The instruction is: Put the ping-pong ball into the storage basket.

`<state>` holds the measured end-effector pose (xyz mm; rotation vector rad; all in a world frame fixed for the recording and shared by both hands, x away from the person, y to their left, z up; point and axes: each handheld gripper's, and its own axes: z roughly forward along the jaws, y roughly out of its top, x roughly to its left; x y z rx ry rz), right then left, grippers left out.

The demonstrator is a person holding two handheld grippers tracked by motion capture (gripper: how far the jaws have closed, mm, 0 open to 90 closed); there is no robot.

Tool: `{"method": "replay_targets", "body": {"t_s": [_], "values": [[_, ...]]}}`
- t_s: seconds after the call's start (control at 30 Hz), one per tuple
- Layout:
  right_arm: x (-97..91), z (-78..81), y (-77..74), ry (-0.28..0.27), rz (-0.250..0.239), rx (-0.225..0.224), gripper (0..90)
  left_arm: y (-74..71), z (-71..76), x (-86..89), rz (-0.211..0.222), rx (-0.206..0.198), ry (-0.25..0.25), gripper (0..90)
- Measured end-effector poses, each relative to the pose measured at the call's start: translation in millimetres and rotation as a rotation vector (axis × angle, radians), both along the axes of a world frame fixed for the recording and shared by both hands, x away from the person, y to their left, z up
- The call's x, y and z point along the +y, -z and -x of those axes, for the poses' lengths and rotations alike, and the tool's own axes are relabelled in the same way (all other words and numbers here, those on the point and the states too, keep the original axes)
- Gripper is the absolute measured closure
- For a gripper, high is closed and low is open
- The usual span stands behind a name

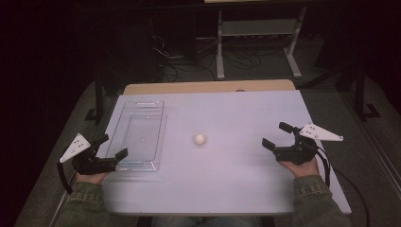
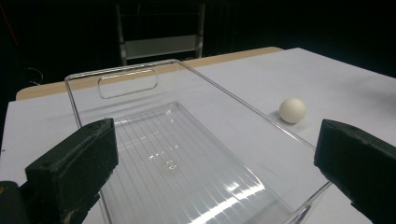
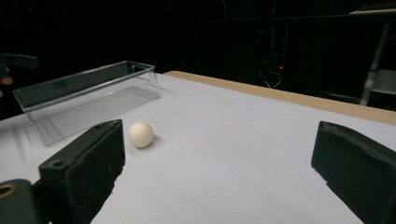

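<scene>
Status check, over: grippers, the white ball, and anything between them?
Left gripper open, at the clear tray's near end. Right gripper open, empty. White ball loose on the table beside the tray. Nothing in the way.

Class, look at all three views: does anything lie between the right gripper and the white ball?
Nothing visible does. Only bare white table separates the open right gripper from the ball; the clear tray sits beyond it.
</scene>
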<state>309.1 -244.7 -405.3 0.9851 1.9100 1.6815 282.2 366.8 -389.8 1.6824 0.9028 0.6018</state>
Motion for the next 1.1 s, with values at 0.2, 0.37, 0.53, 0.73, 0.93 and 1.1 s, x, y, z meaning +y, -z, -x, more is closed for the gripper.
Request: {"method": "replay_targets", "body": {"t_s": [0.2, 0.37, 0.53, 0.73, 0.93, 1.1], "values": [[-0.3, -0.1, 0.8, 0.015, 0.007, 0.001, 0.2, -1.4, -1.5, 1.2, -0.008, 0.012, -0.008, 0.0], [-0.3, 0.1, 0.9, 0.021, -0.002, 0.005, 0.0, -8.4, -1.6, -2.4, -0.04, 0.013, 0.009, 0.0], [-0.3, 0.2, 1.5, 0.027, -0.002, 0.008, 0.0, -11.8, -3.3, -9.0, -0.068, 0.023, 0.034, 0.0], [-0.4, 1.0, 1.1, 0.027, -0.002, 0.006, 0.0, -17.3, -7.5, -10.5, -0.068, 0.037, 0.058, 0.0], [0.0, 1.1, 1.7, 0.023, -0.001, 0.013, 0.0, -23.6, -11.5, -7.9, -0.068, 0.048, 0.065, 0.0], [-0.6, 1.6, 1.5, 0.026, -0.003, 0.015, 0.0, -29.8, -14.4, -9.6, -0.097, 0.053, 0.079, 0.0]]}}
